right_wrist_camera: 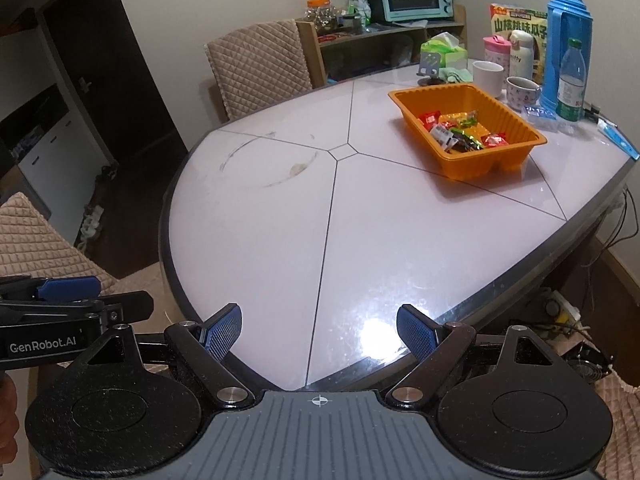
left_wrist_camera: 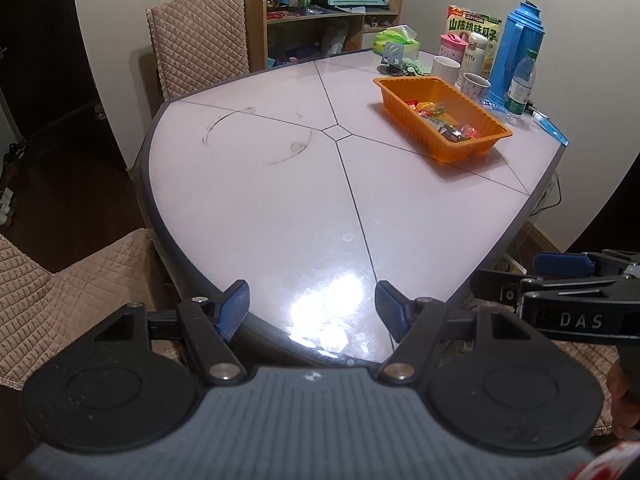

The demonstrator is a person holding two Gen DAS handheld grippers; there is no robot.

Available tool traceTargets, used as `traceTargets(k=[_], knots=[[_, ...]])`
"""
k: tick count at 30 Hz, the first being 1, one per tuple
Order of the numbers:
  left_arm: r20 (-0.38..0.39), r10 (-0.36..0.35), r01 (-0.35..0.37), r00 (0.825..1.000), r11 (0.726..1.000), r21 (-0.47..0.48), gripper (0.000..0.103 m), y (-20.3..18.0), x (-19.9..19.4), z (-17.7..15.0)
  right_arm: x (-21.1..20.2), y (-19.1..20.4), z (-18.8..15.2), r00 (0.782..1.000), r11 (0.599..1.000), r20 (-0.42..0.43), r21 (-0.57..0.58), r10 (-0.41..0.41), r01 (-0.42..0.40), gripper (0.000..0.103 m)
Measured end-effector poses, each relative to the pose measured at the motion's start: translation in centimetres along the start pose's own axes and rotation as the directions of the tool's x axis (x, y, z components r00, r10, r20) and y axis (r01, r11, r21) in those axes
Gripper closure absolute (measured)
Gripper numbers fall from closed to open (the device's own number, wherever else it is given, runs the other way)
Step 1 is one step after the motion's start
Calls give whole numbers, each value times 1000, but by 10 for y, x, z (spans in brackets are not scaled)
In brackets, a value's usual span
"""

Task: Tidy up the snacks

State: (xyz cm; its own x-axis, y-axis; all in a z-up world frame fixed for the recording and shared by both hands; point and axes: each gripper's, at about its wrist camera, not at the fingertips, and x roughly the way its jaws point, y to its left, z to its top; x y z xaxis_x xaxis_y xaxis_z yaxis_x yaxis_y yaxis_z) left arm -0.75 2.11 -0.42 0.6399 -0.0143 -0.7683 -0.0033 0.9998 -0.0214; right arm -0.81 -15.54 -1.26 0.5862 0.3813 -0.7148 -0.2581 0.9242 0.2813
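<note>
left gripper (left_wrist_camera: 312, 306): jaws gaping, empty | right gripper (right_wrist_camera: 319, 330): jaws gaping, empty | both hovering at table (right_wrist_camera: 280, 240) edge, well apart from orange tray (right_wrist_camera: 516, 152) holding snacks (right_wrist_camera: 464, 128)

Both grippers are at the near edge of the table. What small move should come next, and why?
Probably none toward a snack: the snacks all lie in the orange tray, the table is bare near both grippers, and their jaws stand open and empty. Drawing both back seems sensible.

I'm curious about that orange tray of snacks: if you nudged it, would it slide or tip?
The orange tray looks like thin ribbed plastic, so it is probably light and slightly flexible. On the glossy table it would likely slide rather than tip, being low and wide.
</note>
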Motion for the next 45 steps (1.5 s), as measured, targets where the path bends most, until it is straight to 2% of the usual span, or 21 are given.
traceTargets(k=[45], knots=[[-11, -16, 16, 1000, 1000, 4, 36, -7, 9, 8, 5, -6, 11, 1000, 1000, 0, -4, 3, -3, 19]])
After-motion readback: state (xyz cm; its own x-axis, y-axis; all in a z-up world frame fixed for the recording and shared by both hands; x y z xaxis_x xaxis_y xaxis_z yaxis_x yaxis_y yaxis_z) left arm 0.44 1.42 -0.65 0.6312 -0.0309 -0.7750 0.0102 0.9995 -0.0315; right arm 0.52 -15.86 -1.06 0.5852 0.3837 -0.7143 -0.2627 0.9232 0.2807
